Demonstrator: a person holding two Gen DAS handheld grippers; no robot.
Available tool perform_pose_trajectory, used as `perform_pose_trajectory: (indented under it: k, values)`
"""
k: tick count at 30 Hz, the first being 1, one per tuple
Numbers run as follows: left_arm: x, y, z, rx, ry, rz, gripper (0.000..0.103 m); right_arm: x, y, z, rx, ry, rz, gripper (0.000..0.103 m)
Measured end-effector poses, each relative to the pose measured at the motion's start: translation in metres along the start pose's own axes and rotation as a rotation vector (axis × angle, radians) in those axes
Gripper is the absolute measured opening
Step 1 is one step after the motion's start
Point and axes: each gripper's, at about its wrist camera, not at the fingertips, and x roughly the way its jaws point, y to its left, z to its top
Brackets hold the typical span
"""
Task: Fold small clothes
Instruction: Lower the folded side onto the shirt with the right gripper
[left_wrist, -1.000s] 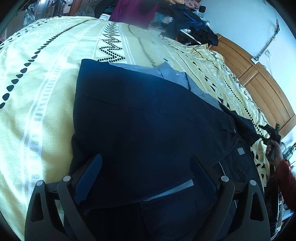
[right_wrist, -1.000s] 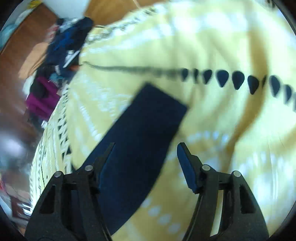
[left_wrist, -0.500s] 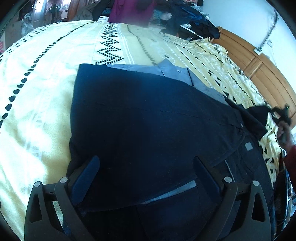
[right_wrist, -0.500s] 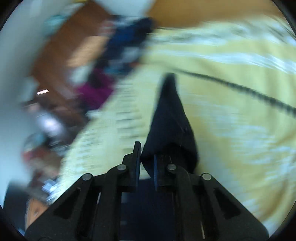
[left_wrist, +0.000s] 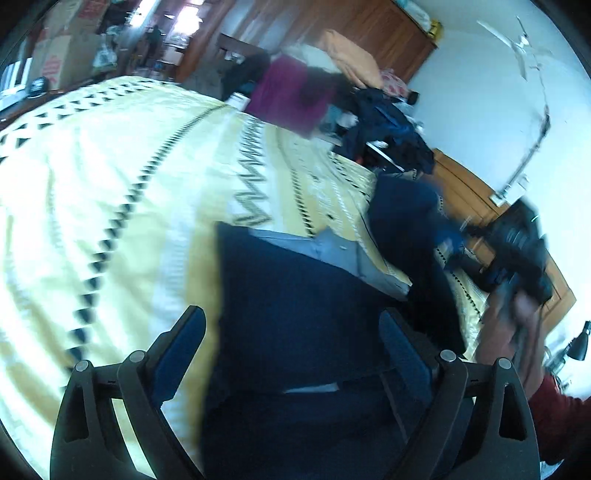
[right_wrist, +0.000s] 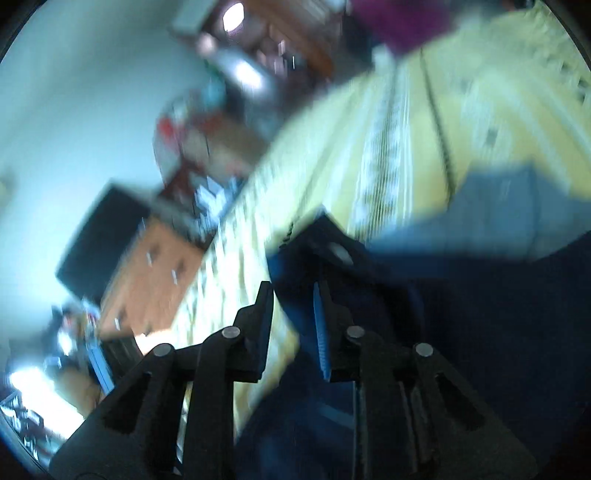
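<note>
Nearest in the left wrist view, the left hand-held gripper (left_wrist: 291, 354) stands wide with nothing between its fingers, hovering over the near edge of the navy garment (left_wrist: 295, 306) spread on the yellow bed (left_wrist: 110, 192). The garment's long axis runs from 6 toward 1 o'clock. Farther off at 3 o'clock, the right hand-held gripper (right_wrist: 293, 314), narrowed on a raised navy flap (left_wrist: 402, 218), is nearer the fold; motion blur hides the exact pinch.

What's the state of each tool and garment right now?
left tool: open, holding nothing, over the garment.
right tool: nearly closed on dark cloth; blur hides the grip.
navy garment: spread on the bed, one part lifted at the right.
grey-blue shirt: flat, partly under the garment.
</note>
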Motion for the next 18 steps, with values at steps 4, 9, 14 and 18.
perform_pose_trajectory:
  k: [4,9,14,18]
  values:
    - [-0.016,0.025,-0.010,-0.045,0.005,0.044,0.097,-0.026,-0.011,-0.035,-0.046,0.027,-0.021,0.028]
    - [-0.013,0.039,-0.029,-0.080,0.049,0.066,0.097,-0.095,-0.081,-0.045,-0.101,-0.039,-0.296,0.045]
    - [-0.006,0.029,-0.039,-0.059,0.065,0.066,0.097,-0.166,-0.169,-0.033,-0.043,-0.104,-0.665,0.068]
    - [0.004,0.022,-0.038,-0.060,0.071,0.057,0.098,-0.195,-0.237,-0.025,0.163,-0.121,-0.692,0.070]
